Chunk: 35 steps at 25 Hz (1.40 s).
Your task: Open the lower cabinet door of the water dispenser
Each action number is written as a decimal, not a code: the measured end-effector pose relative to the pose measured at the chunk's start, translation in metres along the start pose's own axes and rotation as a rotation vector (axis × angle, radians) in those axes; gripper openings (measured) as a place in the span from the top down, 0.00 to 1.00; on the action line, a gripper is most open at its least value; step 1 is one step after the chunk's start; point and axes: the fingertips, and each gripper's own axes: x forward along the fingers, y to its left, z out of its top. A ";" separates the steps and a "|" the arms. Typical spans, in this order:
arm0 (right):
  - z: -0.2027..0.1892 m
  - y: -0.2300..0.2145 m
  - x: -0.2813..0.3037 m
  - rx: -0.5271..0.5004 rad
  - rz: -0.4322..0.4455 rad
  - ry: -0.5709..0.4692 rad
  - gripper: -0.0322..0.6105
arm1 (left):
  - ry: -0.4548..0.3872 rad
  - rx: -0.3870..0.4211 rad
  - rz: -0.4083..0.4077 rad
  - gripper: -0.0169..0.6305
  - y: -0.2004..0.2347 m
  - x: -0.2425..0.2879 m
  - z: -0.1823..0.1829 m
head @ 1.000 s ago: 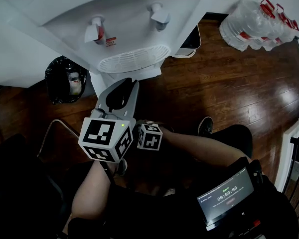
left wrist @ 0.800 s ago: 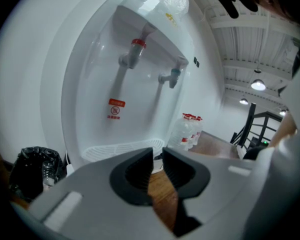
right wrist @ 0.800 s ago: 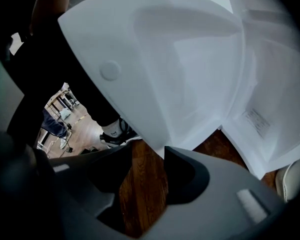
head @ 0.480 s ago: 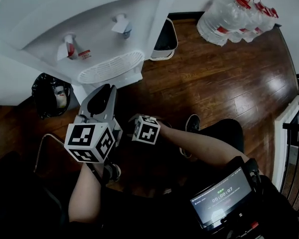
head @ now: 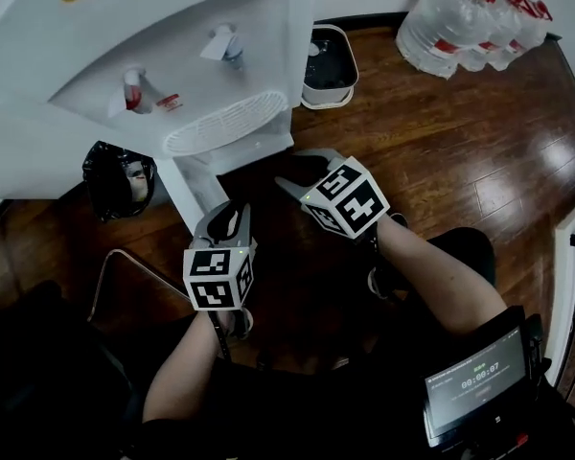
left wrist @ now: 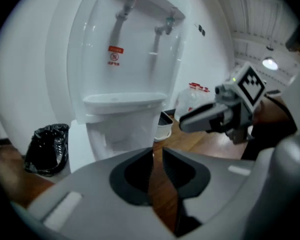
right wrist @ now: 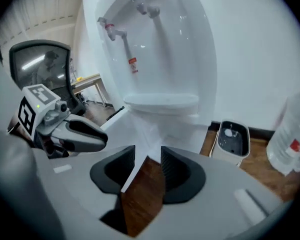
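Observation:
The white water dispenser (head: pixel 172 75) stands at the upper left of the head view, with two taps over a grilled drip tray (head: pixel 225 123). Its lower cabinet (left wrist: pixel 122 129) shows below the tray as a plain white front; I cannot make out a handle or a gap. My left gripper (head: pixel 232 209) hangs just in front of the cabinet, jaws a narrow slit apart with nothing between them (left wrist: pixel 157 151). My right gripper (head: pixel 297 166) is higher and to the right, near the cabinet's corner (right wrist: pixel 160 131). Its jaws (right wrist: pixel 147 151) are closing and hold nothing.
A black bin bag (head: pixel 120 180) sits left of the dispenser. A small white bin (head: pixel 328 65) stands at its right, and several large water bottles (head: pixel 470 17) lie at the far right. A metal chair frame (head: pixel 125 266) is at my lower left on the wood floor (head: pixel 441 151).
My right gripper has risen from low beside the left one, swung right and up towards the dispenser, and rolled. My left gripper has sunk lower. The head view has shifted.

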 end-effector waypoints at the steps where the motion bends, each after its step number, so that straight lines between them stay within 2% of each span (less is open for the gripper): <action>1: 0.011 -0.001 -0.001 -0.025 0.003 -0.019 0.70 | 0.015 0.039 0.013 0.84 0.000 -0.004 -0.003; 3: 0.035 0.002 -0.003 -0.032 0.028 -0.075 0.70 | 0.056 0.124 0.066 0.83 0.007 -0.016 -0.012; 5: 0.057 0.005 -0.007 0.008 0.057 -0.145 0.70 | 0.133 0.216 0.142 0.78 0.020 -0.028 -0.027; 7: 0.071 0.005 -0.013 0.053 0.079 -0.202 0.71 | 0.224 0.266 0.191 0.74 0.030 -0.039 -0.044; 9: 0.079 0.002 -0.017 0.092 0.092 -0.235 0.71 | 0.283 0.283 0.233 0.74 0.041 -0.048 -0.060; 13: 0.080 0.000 -0.019 0.138 0.106 -0.254 0.72 | 0.290 0.250 0.289 0.69 0.058 -0.060 -0.068; 20: 0.086 0.018 -0.018 0.117 0.130 -0.274 0.72 | 0.337 0.190 0.342 0.64 0.093 -0.081 -0.084; 24: 0.089 0.021 -0.016 0.117 0.141 -0.277 0.72 | 0.353 0.053 0.380 0.65 0.117 -0.101 -0.089; 26: 0.088 0.023 -0.015 0.115 0.144 -0.271 0.72 | 0.340 -0.025 0.420 0.67 0.131 -0.109 -0.092; 28: 0.088 0.026 -0.013 0.111 0.151 -0.267 0.72 | 0.331 -0.065 0.468 0.68 0.145 -0.116 -0.096; 32: 0.088 0.031 -0.011 0.097 0.159 -0.259 0.72 | 0.336 -0.042 0.546 0.68 0.166 -0.121 -0.097; 35: 0.088 0.033 -0.010 0.091 0.163 -0.256 0.72 | 0.327 -0.063 0.579 0.68 0.177 -0.126 -0.096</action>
